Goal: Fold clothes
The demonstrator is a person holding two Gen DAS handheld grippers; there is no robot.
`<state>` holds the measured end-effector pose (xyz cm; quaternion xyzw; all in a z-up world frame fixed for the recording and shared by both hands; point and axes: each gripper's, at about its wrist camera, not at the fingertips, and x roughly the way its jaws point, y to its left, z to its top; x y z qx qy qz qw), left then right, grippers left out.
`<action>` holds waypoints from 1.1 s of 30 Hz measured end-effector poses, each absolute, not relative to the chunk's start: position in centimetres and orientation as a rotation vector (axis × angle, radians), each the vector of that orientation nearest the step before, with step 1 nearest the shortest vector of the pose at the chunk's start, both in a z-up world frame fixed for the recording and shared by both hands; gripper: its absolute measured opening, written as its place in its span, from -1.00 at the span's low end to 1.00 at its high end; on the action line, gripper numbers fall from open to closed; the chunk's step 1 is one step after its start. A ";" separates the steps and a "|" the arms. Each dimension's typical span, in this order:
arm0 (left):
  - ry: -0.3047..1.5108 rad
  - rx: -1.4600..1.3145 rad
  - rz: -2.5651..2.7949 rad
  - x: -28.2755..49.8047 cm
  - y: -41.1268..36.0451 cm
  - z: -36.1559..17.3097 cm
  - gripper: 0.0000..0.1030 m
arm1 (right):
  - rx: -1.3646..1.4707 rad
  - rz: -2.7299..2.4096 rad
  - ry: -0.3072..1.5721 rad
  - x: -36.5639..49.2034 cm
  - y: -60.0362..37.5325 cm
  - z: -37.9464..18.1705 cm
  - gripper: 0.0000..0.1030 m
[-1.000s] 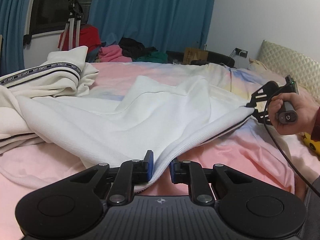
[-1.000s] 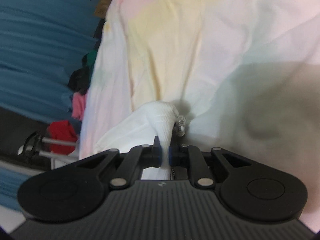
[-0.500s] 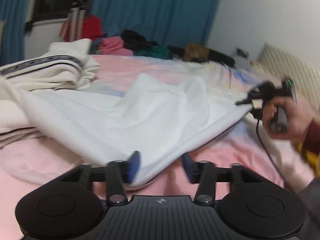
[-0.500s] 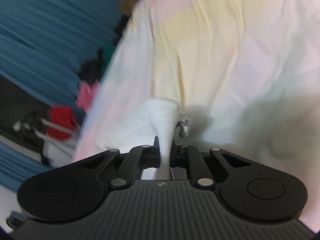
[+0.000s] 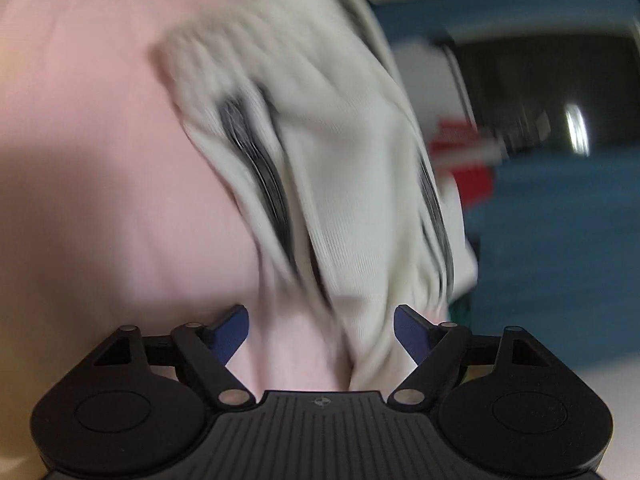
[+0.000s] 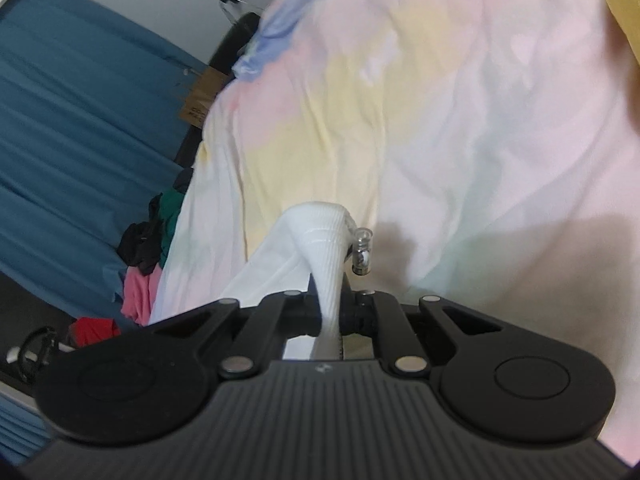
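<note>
- Letting go on the left: a second ago my left gripper (image 5: 322,334) was pinching the white hem, and now its jaws are opening, blue pads (image 5: 410,332) spread wide with cloth lying loose between them, not pressed.
- Left view has swung and rolled hard; everything is smeared. Filling the centre and upper middle of the frame now is the cream garment with dark stripes (image 5: 320,152), heaped on the pink sheet (image 5: 100,180).
- Right side is unchanged: my right gripper (image 6: 334,312) stays pressed together on the ribbed edge of the white garment (image 6: 320,248), bottom centre of the frame, a small clear toggle (image 6: 362,254) dangling just beside it.
- White cloth trails off to the lower left across the pastel bedspread (image 6: 440,120).
- My read: the white piece is now held at one corner only, so the fold is on pause while my left hand goes for a fresh grip, possibly on that striped heap.
</note>
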<state>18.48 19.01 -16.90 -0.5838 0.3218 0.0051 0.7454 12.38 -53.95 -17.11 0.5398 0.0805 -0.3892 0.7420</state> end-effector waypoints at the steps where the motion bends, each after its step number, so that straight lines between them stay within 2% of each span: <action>1: 0.686 -1.331 0.025 19.2 19.9 -17.3 0.56 | 1.165 -0.851 0.172 11.8 -53.6 -16.9 -0.82; 5: 0.667 -1.434 0.092 21.4 22.3 -17.8 0.38 | 1.101 -0.846 0.163 11.5 -53.1 -16.2 -0.82; 6: 0.667 -1.459 0.106 21.8 22.8 -18.0 0.13 | 1.098 -0.847 0.162 11.4 -53.1 -16.2 -0.82; 7: 0.683 -1.459 0.114 22.1 23.1 -18.1 -0.20 | 1.097 -0.848 0.162 11.3 -53.0 -16.3 -0.82; 9: 0.709 -1.442 0.117 22.2 23.6 -18.0 -0.54 | 1.108 -0.861 0.166 11.2 -53.1 -16.6 -0.82; 10: 0.718 -1.426 0.112 22.1 23.8 -17.7 -0.60 | 1.119 -0.871 0.171 11.2 -53.1 -16.8 -0.82; 18: 0.626 -1.181 0.095 17.1 29.2 -7.7 -0.72 | 1.115 -0.915 0.211 10.9 -53.0 -16.9 -0.82; 20: 0.656 -1.164 0.098 15.3 31.3 -6.1 -0.72 | 1.122 -0.943 0.218 10.6 -52.7 -16.7 -0.82; 26: 0.860 -1.070 0.187 12.9 35.6 -8.6 -0.72 | 1.160 -1.063 0.316 9.6 -51.7 -17.1 -0.82; 29: 0.912 -0.992 0.224 13.5 35.1 -10.5 -0.67 | 1.169 -1.061 0.372 9.4 -51.7 -17.6 -0.81; 32: 0.898 -0.885 0.222 12.6 34.6 -10.7 -0.51 | 1.131 -1.039 0.413 9.4 -51.7 -17.1 -0.75; 33: 0.898 -0.844 0.221 12.5 34.3 -10.6 -0.38 | 1.118 -1.032 0.423 9.4 -51.6 -16.8 -0.71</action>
